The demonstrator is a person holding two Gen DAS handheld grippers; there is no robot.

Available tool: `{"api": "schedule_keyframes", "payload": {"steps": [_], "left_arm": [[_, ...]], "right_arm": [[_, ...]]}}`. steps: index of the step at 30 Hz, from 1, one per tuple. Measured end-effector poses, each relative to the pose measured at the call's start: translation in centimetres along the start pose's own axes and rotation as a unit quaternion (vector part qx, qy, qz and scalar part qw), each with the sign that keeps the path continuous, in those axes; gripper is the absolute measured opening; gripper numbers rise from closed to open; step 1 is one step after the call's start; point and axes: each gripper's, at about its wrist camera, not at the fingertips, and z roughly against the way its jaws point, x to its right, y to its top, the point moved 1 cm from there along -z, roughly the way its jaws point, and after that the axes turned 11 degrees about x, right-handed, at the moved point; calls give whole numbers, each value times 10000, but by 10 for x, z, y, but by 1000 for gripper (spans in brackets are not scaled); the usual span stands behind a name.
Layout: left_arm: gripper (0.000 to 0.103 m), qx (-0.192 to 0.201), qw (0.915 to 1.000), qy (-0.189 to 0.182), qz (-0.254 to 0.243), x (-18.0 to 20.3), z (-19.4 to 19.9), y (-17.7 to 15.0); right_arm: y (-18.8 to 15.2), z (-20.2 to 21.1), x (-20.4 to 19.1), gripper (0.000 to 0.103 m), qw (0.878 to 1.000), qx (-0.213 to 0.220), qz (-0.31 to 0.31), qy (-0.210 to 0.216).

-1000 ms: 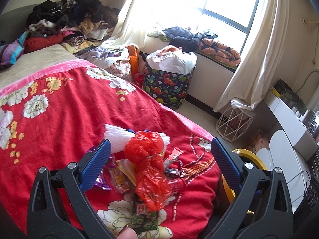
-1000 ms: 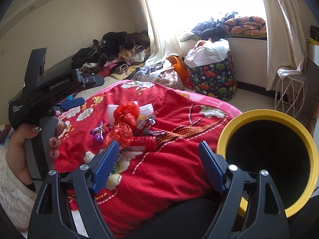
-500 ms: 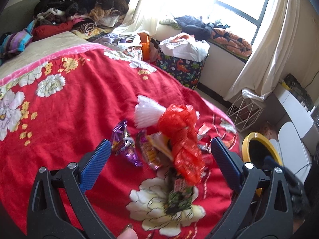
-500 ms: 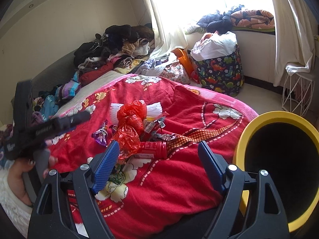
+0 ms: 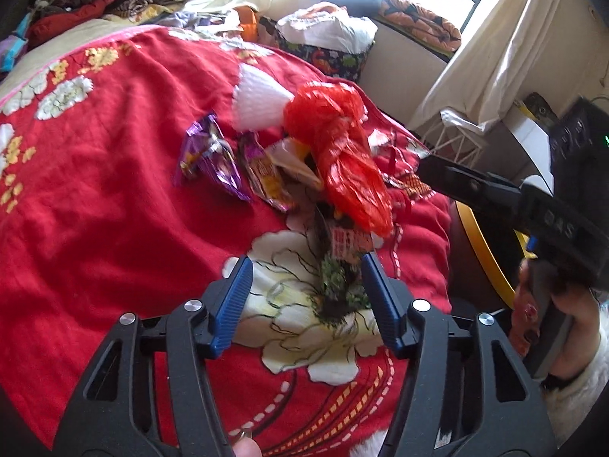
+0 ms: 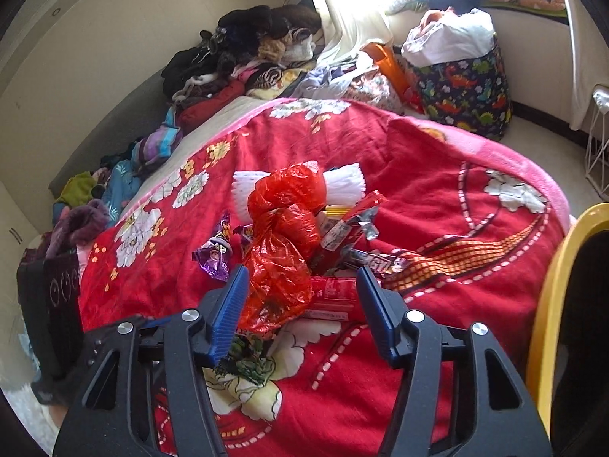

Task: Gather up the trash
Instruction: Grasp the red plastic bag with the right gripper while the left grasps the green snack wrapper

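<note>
Trash lies in one heap on the red blanket (image 6: pixel 437 160), and the red plastic bag (image 6: pixel 283 243) in the middle of it is your best landmark. Behind this bag you see a white foam net (image 6: pixel 344 182). To its left side lies a purple wrapper (image 6: pixel 215 257), and to its right side some red and silver snack wrappers (image 6: pixel 348 224). In front of the bag, nearer to you, a green printed wrapper (image 5: pixel 338 289) rests on the big white flower of the blanket.

Your left gripper (image 5: pixel 306 297) has its blue fingers apart and holds nothing; the green wrapper is between the tips. Your right gripper (image 6: pixel 300 306) also has its fingers spread, with the lower end of the red bag and a flat red packet (image 6: pixel 331 297) between them, but nothing is clamped. Whether the tips touch the trash, you cannot tell.

Right of the bag, beyond the blanket's edge, stands a yellow-rimmed bin (image 6: pixel 548 304).
</note>
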Motion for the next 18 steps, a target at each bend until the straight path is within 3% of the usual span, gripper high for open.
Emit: {"api": "schedule_keyframes", "payload": {"steps": [8, 11, 15, 18], "left_arm": [[48, -212, 9997, -153, -9, 7, -11, -12], [40, -280, 9995, -141, -14, 8, -14, -16], [32, -333, 9993, -148, -102, 10, -16, -19], [18, -350, 9992, -170, -88, 10, -16, -20]], "right_arm": [[-4, -29, -12, 53, 9995, -280, 4, 134], [-6, -41, -13, 52, 9991, -401, -11, 130], [-8, -48, -15, 34, 9989, -444, 4, 151], [-7, -43, -17, 12, 9992, -347, 84, 172]]}}
